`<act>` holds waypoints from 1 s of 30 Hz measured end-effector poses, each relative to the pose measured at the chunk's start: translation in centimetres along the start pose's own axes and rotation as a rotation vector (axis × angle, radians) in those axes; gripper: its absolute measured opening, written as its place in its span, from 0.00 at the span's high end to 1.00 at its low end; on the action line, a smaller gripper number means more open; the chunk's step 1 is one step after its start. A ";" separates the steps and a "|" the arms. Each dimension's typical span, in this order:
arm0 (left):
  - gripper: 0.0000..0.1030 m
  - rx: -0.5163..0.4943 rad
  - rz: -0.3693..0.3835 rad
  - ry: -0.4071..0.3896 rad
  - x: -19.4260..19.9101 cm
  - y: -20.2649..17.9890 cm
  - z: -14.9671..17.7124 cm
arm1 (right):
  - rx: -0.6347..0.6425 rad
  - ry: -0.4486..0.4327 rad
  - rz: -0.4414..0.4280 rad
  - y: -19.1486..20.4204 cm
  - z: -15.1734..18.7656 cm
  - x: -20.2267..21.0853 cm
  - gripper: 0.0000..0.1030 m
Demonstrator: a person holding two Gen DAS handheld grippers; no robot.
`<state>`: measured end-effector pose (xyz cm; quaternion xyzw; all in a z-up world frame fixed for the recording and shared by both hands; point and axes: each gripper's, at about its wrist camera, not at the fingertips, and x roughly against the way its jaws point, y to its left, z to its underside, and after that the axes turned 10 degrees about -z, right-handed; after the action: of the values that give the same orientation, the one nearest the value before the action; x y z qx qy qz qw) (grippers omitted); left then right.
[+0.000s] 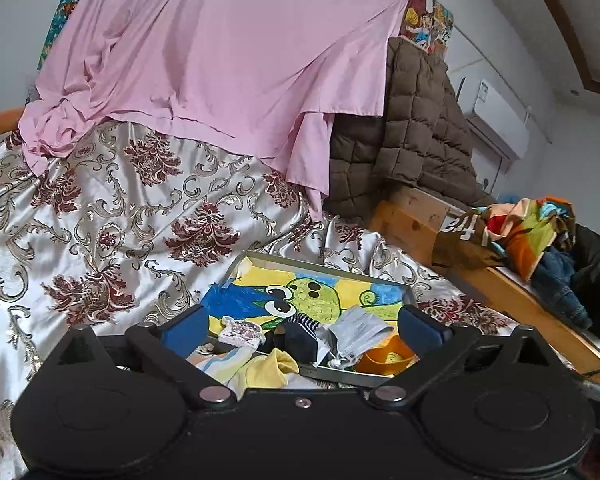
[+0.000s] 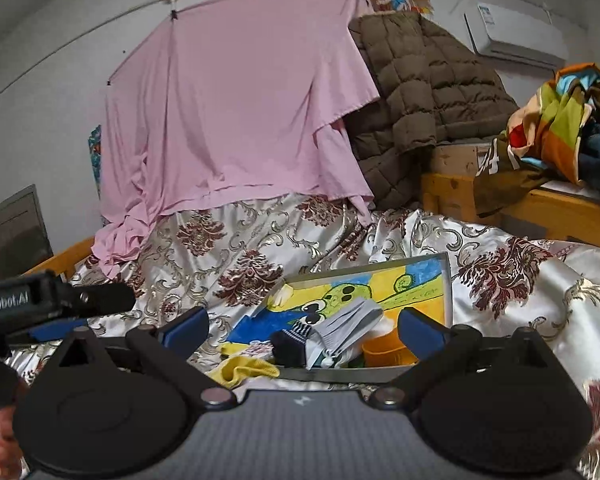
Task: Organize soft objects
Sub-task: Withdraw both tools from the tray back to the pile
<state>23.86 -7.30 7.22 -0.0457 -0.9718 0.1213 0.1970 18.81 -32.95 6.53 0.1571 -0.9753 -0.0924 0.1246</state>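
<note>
Two grippers, left (image 1: 304, 330) and right (image 2: 304, 330), gape empty above one painted tray (image 1: 340, 272) holding one striped sock (image 1: 300, 334), one grey cloth (image 1: 356, 334), one orange bowl (image 1: 384, 356).

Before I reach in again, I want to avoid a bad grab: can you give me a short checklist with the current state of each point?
1. Left gripper open, nothing between its blue pads: ok.
2. Right gripper open and empty: ok.
3. Shallow metal tray with the cartoon drawing lies flat on the patterned satin bedspread: ok.
4. Dark striped sock inside the tray: ok.
5. Yellow cloth inside the tray: not ok, it hangs over the near rim onto the bedspread.
6. Orange plastic cup standing upright: cannot tell, the folded grey cloth partly covers it.
</note>
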 end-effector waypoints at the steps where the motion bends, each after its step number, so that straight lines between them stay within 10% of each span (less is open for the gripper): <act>1: 0.02 0.000 0.004 -0.004 0.6 0.1 0.2 | 0.003 -0.012 0.000 0.3 0.4 0.4 0.00; 13: 0.01 -0.019 -0.001 -0.021 4.8 2.9 3.9 | 0.095 -0.027 0.002 4.1 4.2 3.1 0.00; 30: 0.01 -0.039 -0.046 0.062 4.0 8.1 9.0 | 0.244 0.195 0.013 8.1 9.3 1.4 0.00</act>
<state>16.97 -0.88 -1.40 -0.0310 -0.9681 0.0965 0.2290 12.69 -24.52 -0.25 0.1730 -0.9635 0.0433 0.1994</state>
